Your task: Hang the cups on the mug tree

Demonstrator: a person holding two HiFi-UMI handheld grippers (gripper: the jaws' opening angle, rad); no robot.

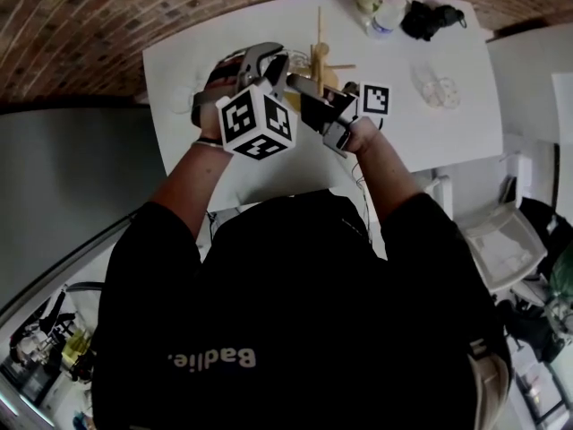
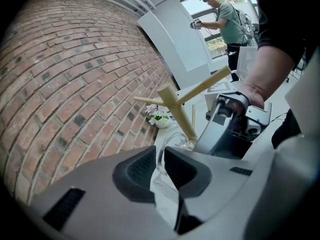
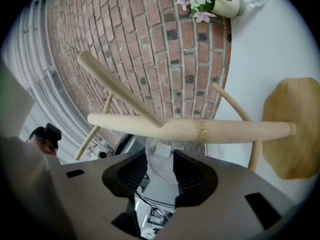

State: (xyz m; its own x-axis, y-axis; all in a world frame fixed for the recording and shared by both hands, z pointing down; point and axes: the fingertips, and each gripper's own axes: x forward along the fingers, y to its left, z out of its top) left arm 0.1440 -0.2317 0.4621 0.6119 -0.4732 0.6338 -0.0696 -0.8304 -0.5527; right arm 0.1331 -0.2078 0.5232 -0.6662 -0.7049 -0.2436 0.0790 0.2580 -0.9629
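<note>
**Operator:** Your left gripper (image 2: 160,160) is nearest the lens, so what has it got?

**Spotter:** Its fingers (image 2: 139,170) are nipped close together on the thin wall of a clear glass cup (image 2: 172,140). You have that cup held.

**Operator:** And my right?

**Spotter:** Your right gripper (image 3: 160,168) has its fingers set wide, one on each side of what I take to be the same cup. They look just clear of the glass, though the wide-angle bend makes that hard to swear to. I'd read it as not gripping.

**Operator:** Where is the cup against the tree?

**Spotter:** Right beside it. In the right gripper view, the trunk of the mug tree (image 3: 190,130) runs across just beyond the cup. In the left gripper view, the glass lies close against the trunk, below the pegs. You can't see the handle over any peg.

**Operator:** So how far along am I?

**Spotter:** Early, by my reckoning. No peg in view carries a cup. This one is at the tree but not hung. More clear cups (image 1: 439,90) wait on the tabletop (image 1: 421,141), well apart from the tree. You have this hang to finish, then those to fetch.
</note>
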